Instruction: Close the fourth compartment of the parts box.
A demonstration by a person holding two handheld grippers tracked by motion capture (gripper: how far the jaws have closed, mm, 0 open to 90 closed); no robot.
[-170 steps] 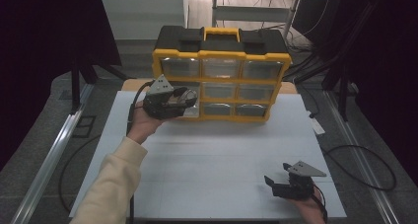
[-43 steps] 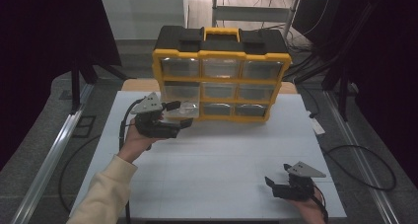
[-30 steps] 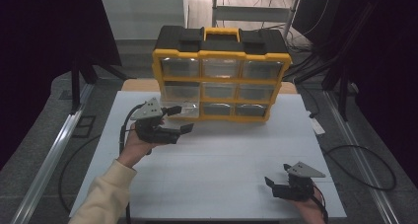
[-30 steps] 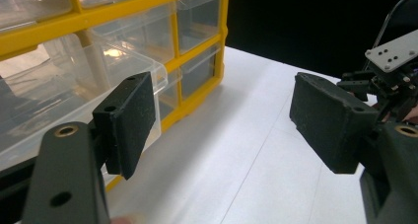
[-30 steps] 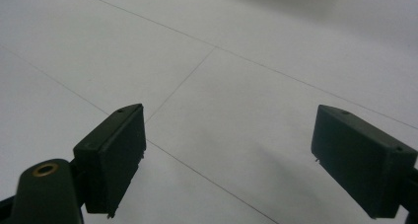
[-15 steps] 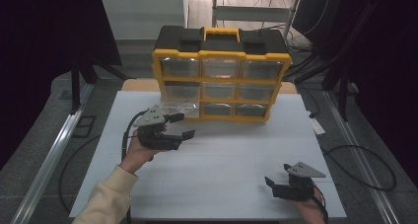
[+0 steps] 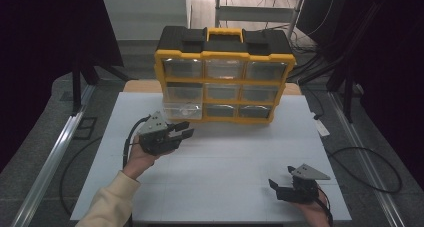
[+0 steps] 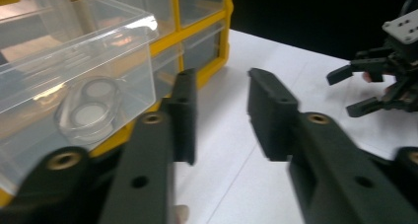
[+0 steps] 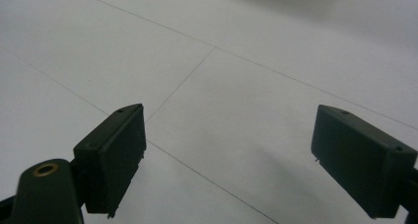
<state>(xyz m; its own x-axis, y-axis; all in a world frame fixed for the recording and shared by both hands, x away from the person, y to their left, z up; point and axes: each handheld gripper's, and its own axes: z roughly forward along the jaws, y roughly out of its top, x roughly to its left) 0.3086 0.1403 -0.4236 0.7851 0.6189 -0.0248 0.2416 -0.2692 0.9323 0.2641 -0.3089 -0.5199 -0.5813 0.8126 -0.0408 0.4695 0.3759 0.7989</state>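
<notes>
I see my left gripper (image 7: 181,133) with matte black jaws just narrowed on nothing, just before the clear plastic drawer (image 7: 182,103), pulled out of the glossy yellow cabinet (image 7: 225,56); my right gripper (image 7: 281,184) rests spread on the smooth white table (image 7: 230,152)

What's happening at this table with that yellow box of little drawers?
A person holds a gripper in each hand. The clear drawer at the left of the yellow organizer stands pulled out, with a small clear cup-like item inside. The left gripper sits in front of it, jaws just narrowed with nothing between them. The right gripper rests open near the table's front edge.
</notes>
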